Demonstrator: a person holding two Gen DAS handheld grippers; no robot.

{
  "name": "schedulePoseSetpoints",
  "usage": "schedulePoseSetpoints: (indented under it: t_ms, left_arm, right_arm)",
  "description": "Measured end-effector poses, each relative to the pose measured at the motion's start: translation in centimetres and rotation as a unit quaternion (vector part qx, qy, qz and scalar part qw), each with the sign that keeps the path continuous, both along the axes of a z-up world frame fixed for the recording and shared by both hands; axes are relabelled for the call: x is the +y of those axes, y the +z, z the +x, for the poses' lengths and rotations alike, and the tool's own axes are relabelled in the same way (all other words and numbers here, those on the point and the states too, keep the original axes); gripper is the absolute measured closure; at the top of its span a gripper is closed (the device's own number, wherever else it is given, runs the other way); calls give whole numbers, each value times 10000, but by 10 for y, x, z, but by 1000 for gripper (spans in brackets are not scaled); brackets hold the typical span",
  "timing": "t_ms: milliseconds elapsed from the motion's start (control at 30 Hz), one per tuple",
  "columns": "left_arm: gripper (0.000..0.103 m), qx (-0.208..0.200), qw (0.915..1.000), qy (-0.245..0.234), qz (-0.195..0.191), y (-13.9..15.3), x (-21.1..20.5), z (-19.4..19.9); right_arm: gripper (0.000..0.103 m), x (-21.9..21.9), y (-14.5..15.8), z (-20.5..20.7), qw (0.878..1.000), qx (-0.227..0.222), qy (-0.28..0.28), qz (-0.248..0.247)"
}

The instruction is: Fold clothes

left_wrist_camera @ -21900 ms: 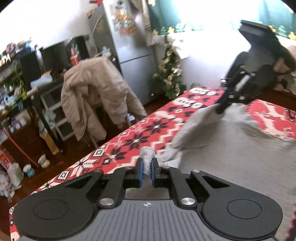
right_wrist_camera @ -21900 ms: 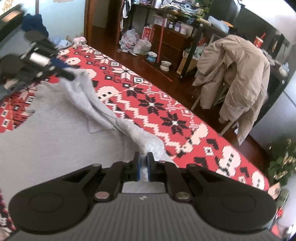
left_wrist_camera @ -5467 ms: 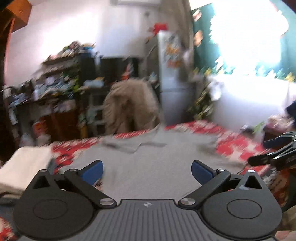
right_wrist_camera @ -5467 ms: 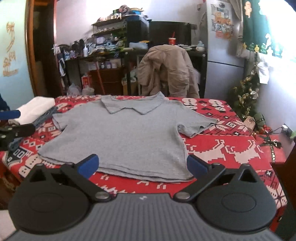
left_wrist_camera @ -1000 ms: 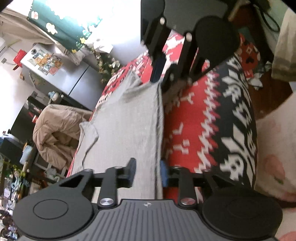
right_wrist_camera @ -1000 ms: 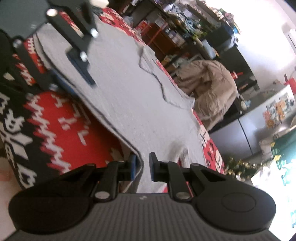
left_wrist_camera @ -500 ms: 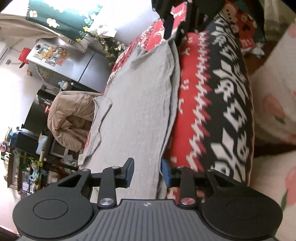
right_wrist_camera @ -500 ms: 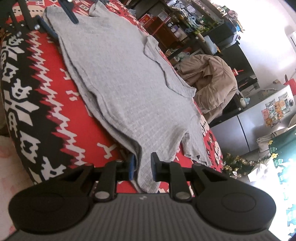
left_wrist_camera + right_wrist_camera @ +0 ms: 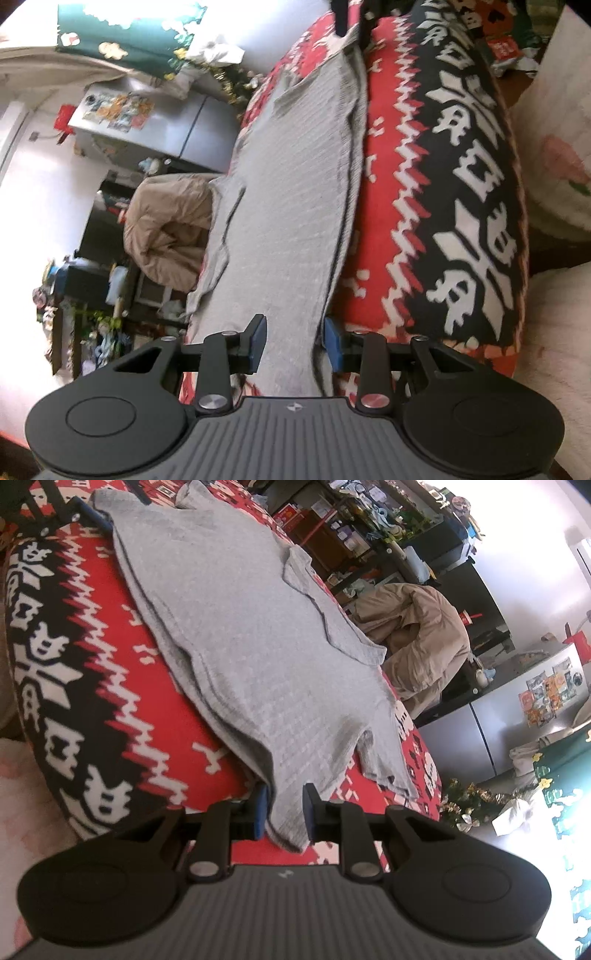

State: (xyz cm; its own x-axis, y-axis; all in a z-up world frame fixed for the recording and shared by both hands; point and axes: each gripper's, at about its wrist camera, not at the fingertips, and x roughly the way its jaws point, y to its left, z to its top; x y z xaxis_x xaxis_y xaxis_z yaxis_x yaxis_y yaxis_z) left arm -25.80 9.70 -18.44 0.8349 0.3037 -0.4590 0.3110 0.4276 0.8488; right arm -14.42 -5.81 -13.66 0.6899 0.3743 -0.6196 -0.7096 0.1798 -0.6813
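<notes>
**Lying flat: a grey shirt on the patterned bed cover, a gripper at each bottom corner**

Lying spread out on the red, black and white patterned cover, the grey shirt has its collar toward the far edge and its bottom hem running along the near edge. One short sleeve sticks out toward the right corner of the cover in the right wrist view.

The right gripper sits at the hem's right-hand corner. Its jaws stand a little apart, and a hanging fold of the hem lies between the two blue pads; the cloth brushes the left pad, but the right one shows a thin gap, so nothing is pinched. These jaws have just been opening.

The left gripper is at the other end of the same hem. Its jaws are spread wider, with the shirt's corner lying loosely between the pads, touching neither firmly. In the right wrist view this gripper shows as a dark shape at the cover's far left corner.

Beyond the far edge of the cover a tan coat is draped over a chair. Behind it stand dark cluttered shelves, and a silver fridge covered in stickers. A small decorated tree stands by a bright window with a green curtain.
</notes>
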Motion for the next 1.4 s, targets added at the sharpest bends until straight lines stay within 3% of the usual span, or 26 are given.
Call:
schedulePoseSetpoints:
  t_ms: [367,600,633,667,700,1100,1400]
  left_arm:
    - [67,-178,9998,98,-30,1,-4,3]
    - [67,-212,9997,129,-70,0,-2,5]
    - [69,-188,9997,136,-100,0,-1,6]
    - [78,-138,9997,155,-128,-1,0,7]
    - [98,-114,9997,167,-146,-1,1,7]
    - [99,-667,9974,-125,-246,37,4,-29]
    - [99,-484,9980,-374,151,28,7,-14]
  right_arm:
    - [82,5,0,-6,9998,118,87,100]
    - [81,14,-17,-17,9982,-455,341,-212]
    - [85,17,-17,-16,9983,-444,327,-205]
    - [90,19,-16,-13,9990,-304,267,-170]
    - [101,20,-15,-10,9996,-168,196,-147]
    - [101,-5,23,-25,9972,-648,283,250]
    - [101,-1,28,-26,9962,-754,361,230]
